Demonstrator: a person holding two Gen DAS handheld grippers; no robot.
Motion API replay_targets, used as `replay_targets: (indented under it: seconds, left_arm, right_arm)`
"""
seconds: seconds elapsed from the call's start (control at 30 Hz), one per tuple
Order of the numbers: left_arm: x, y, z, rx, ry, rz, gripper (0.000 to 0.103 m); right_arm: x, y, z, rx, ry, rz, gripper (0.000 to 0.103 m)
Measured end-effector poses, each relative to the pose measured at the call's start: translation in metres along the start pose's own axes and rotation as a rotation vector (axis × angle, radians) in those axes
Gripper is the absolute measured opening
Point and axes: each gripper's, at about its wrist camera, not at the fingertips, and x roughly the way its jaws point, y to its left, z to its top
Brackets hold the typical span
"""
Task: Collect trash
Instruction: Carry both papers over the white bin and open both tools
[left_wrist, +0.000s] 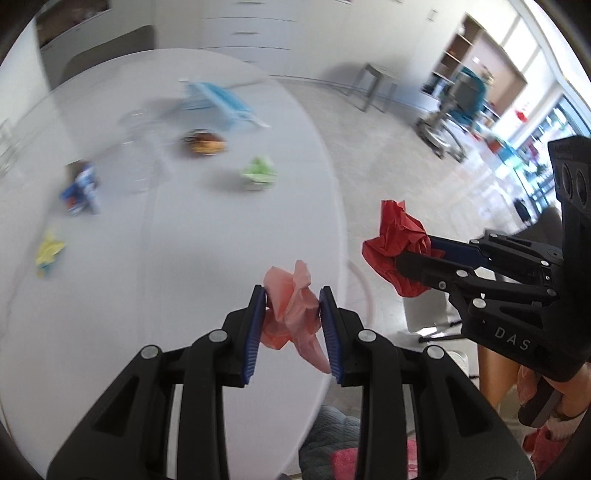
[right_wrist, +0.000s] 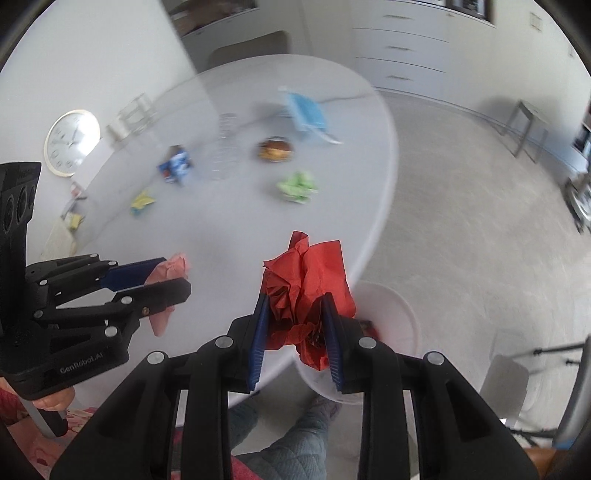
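Red crumpled paper (right_wrist: 308, 291) is pinched between the blue pads of the right tool (right_wrist: 295, 332), held in the air past the rim of the white worktop (right_wrist: 229, 229) and above a white bin (right_wrist: 391, 317) on the floor. Just beside it, the left tool (left_wrist: 291, 325) grips a pink crumpled wad (left_wrist: 291, 310) over the worktop's near edge. Farther back on the worktop lie a green wad (left_wrist: 258, 171), a yellow scrap (left_wrist: 48, 253), a blue packet (left_wrist: 81, 188), a brown round item (left_wrist: 203, 142) and a light blue face mask (left_wrist: 218, 101), all blurred.
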Motion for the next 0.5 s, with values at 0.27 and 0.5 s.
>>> replay_targets:
  seconds: [0.27,0.5]
  left_arm:
    - [0.045,-0.068,0.009,0.088,0.078,-0.076,0.03]
    - [0.055,-0.081,0.015,0.049,0.08,-0.071,0.071]
  right_arm:
    - [-0.016,-0.069,-0.023,0.108,-0.003,-0.054,0.029]
    - [-0.013,-0.089,-0.027,0.116,0.005,-0.053,0.029]
